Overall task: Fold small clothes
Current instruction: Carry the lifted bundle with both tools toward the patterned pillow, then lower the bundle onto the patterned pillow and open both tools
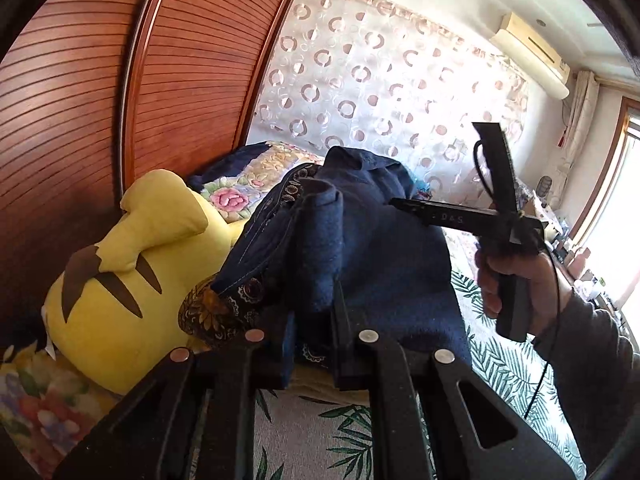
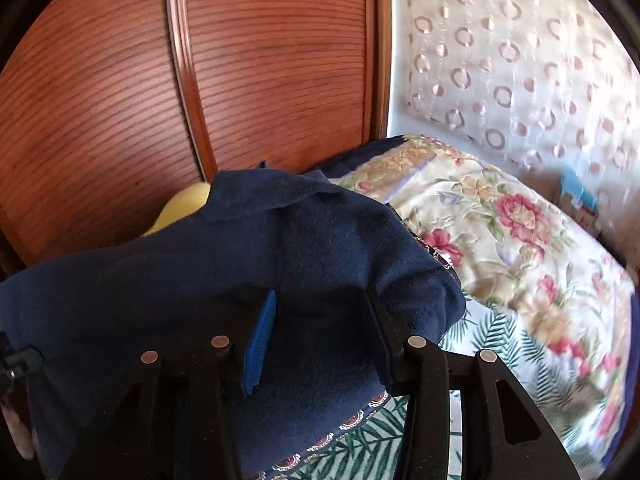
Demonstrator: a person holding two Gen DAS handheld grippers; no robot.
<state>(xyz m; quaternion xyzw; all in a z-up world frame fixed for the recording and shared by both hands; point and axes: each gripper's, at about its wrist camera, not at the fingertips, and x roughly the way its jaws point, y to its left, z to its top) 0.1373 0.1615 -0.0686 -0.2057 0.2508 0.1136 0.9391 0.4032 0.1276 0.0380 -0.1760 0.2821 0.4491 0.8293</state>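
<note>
A navy fleece garment (image 1: 372, 248) with a patterned trim (image 1: 216, 312) hangs bunched above the bed. My left gripper (image 1: 314, 322) is shut on a fold of it near the bottom of the left wrist view. A hand (image 1: 520, 280) holds my right gripper (image 1: 472, 216) at the garment's right edge. In the right wrist view the same garment (image 2: 240, 256) fills the middle. My right gripper (image 2: 320, 320) stands open there, its blue-padded finger (image 2: 260, 340) and the other finger apart, with cloth lying between them and neither pad pressing.
A yellow plush toy (image 1: 132, 264) lies left of the garment against a wooden slatted wardrobe (image 1: 80, 100). A floral quilt (image 2: 500, 232) is heaped at the right. Leaf-print bedsheet (image 1: 500, 360) lies below. A circle-patterned curtain (image 1: 380, 80) hangs behind.
</note>
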